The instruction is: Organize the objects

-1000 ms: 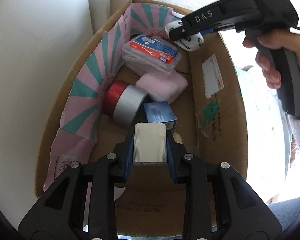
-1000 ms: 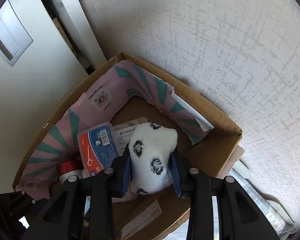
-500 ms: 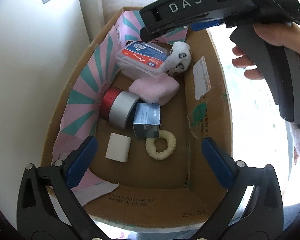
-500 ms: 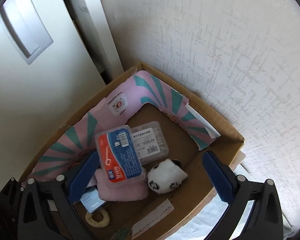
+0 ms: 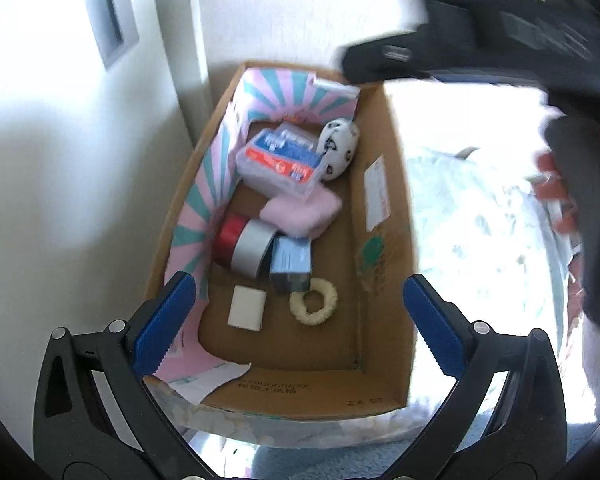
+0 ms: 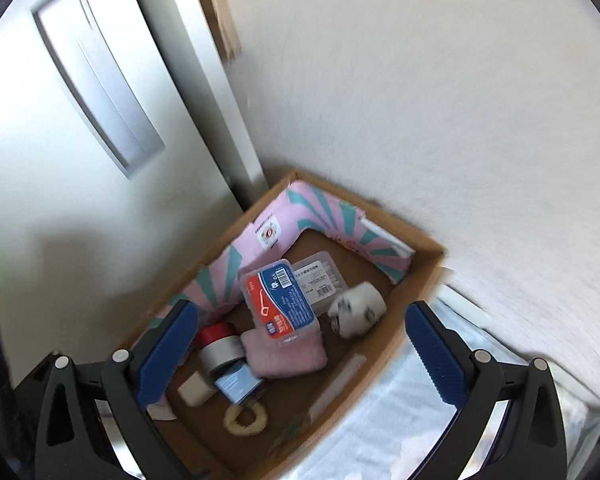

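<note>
Below both tools sits the cardboard box (image 5: 384,216), pushed into the corner between the wall and a white door. Your left tool (image 5: 300,320) hangs over the near end of the box with its jaws spread wide apart, holding nothing and touching nothing. Your right tool (image 6: 302,354) is likewise wide open and empty, above the box and well clear of the contents.

Contents, near end to far end: a white block (image 5: 247,307) lying flat, its long axis running roughly along the box; just beside it a cream hair tie (image 5: 313,301); then a blue carton (image 5: 291,262) touching a roll of grey tape (image 5: 252,250) and a roll of red tape (image 5: 230,236); a pink cloth (image 5: 302,216) with a clear plastic case (image 5: 280,164) resting partly on it; a white spotted soft toy (image 5: 338,148) at the far end, against the case.

Judgement: everything visible already lies inside the box, so your next pick lies outside these views. The frames are blurred; what lies on the pale surface to the right of the box cannot be told.
</note>
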`<state>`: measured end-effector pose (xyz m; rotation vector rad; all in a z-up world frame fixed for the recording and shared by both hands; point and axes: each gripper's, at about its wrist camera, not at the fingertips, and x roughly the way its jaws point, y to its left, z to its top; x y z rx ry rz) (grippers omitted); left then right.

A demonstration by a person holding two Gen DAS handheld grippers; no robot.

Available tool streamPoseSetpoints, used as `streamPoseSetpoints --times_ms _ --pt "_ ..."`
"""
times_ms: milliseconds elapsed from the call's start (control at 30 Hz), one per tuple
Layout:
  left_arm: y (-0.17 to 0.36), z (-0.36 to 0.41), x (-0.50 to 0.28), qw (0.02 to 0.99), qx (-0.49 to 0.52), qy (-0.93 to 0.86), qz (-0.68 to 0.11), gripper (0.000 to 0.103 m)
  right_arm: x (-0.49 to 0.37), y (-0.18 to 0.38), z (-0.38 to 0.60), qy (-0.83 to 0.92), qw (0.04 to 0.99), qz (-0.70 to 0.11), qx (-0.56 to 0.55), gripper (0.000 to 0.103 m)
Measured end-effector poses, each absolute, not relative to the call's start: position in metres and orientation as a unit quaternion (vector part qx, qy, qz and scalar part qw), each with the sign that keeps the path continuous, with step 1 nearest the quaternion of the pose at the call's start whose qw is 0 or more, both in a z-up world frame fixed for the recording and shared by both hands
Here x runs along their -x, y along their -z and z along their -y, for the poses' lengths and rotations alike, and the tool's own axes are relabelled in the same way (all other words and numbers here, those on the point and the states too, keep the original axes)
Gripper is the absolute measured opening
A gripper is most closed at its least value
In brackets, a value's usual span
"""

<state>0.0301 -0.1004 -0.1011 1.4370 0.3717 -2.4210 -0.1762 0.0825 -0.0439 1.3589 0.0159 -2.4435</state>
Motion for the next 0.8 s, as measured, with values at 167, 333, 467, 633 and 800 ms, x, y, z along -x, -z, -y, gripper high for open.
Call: streamPoseSetpoints --times_ms 167,333,467,633,800 --pt "0.063 0.098 -0.024 0.131 -0.482 0.858 -0.119 0.103 0.139 0.004 -0.135 0.890 0.091 0.019 -0.446 0.103" --pt "0.025 0.083 -0.014 0.114 -0.448 0.880 -0.106 0.103 0.084 -0.026 -0.189 0.905 -0.004 0.054 -0.421 0.103" --pt "0.007 0.069 -0.008 0.106 -0.433 0.891 -0.082 0.103 0.039 -0.031 -0.214 0.910 -0.059 0.082 -0.401 0.103" --pt "-0.003 0.049 -0.012 0.095 -0.415 0.903 -0.064 0.103 0.002 -0.035 -0.225 0.916 -0.108 0.083 -0.377 0.103" --pt "-0.004 0.033 -0.014 0.079 -0.401 0.912 -0.045 0.103 -0.010 -0.029 -0.232 0.914 -0.133 0.095 -0.371 0.103"
